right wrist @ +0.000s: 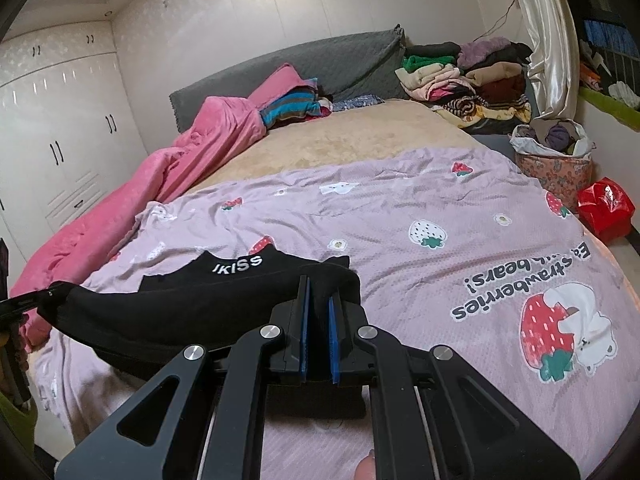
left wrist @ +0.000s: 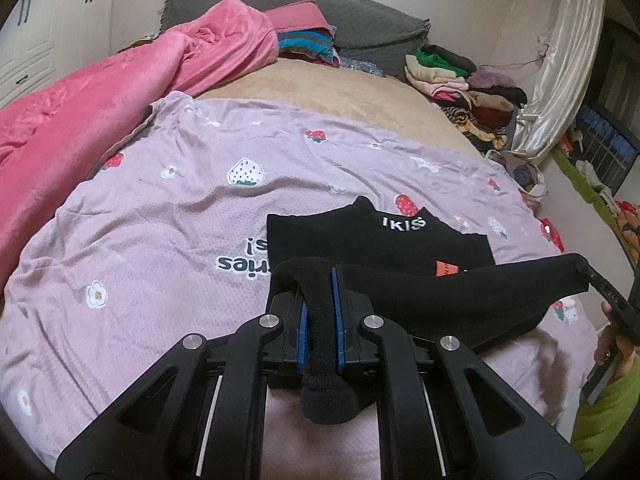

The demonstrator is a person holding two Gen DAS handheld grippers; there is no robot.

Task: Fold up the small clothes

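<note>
Left gripper [left wrist: 320,312] and right gripper [right wrist: 319,328] each pinch the lifted black sock [left wrist: 460,300]; only the right view shows the red bag [right wrist: 606,208].

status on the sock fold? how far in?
Done: one black sock with white lettering lies flat on the lilac strawberry sheet. In hand: the second black sock is stretched between the left hand-held gripper and right hand-held gripper, both shut on it, held over the flat one. Left: lay it down and fold the pair.
</note>
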